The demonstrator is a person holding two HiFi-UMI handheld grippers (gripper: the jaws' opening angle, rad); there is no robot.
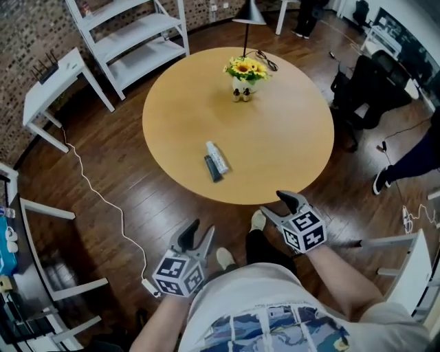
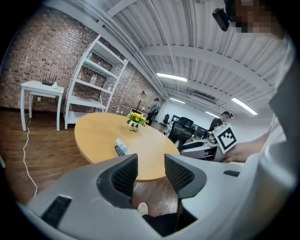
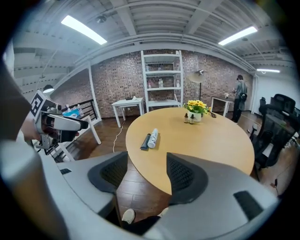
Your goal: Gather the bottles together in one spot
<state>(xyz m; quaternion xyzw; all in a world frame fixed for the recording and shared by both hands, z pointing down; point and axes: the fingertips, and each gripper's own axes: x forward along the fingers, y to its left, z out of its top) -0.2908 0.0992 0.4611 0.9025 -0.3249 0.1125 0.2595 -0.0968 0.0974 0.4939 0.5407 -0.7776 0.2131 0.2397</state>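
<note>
**Head view, read left to right.** The left hand-held gripper (image 1: 196,236) is held low over the floor (image 1: 137,172), short of the worktop (image 1: 289,137). In its own view the jaws are seen parted, with nothing between the pads.

Toward the near-left part of the worktop two bottles lie on their sides, touching along their length. A dark bottle (image 1: 212,168) is placed on the left and a white bottle (image 1: 217,157) on the right. Their long axes are parallel and run diagonally, from far-left to near-right. The dark bottle is set slightly nearer the edge. Which end carries the cap cannot be made out.

Well apart from this pair, on the far side, two small bottles (image 1: 236,95) stand upright side by side, just in front of a vase (image 1: 247,71) of yellow flowers.

The right hand-held gripper (image 1: 275,205) is held just off the near-right edge. Its jaws are spread wide and nothing is held between them.

**Markings.** No writing can be read on any bottle. Only square black-and-white markers are shown on the grippers' cubes.

**Setting.** The worktop is a round disc of light wood, standing on dark plank flooring.
- At left are seen a white side table (image 1: 55,86), a white cable (image 1: 103,198) trailing over the floor, and a white shelf unit (image 1: 134,38) against a brick wall (image 1: 27,34).
- A lamp (image 1: 249,14) stands behind the worktop.
- A black office chair (image 1: 368,86) is seen at right.
</note>
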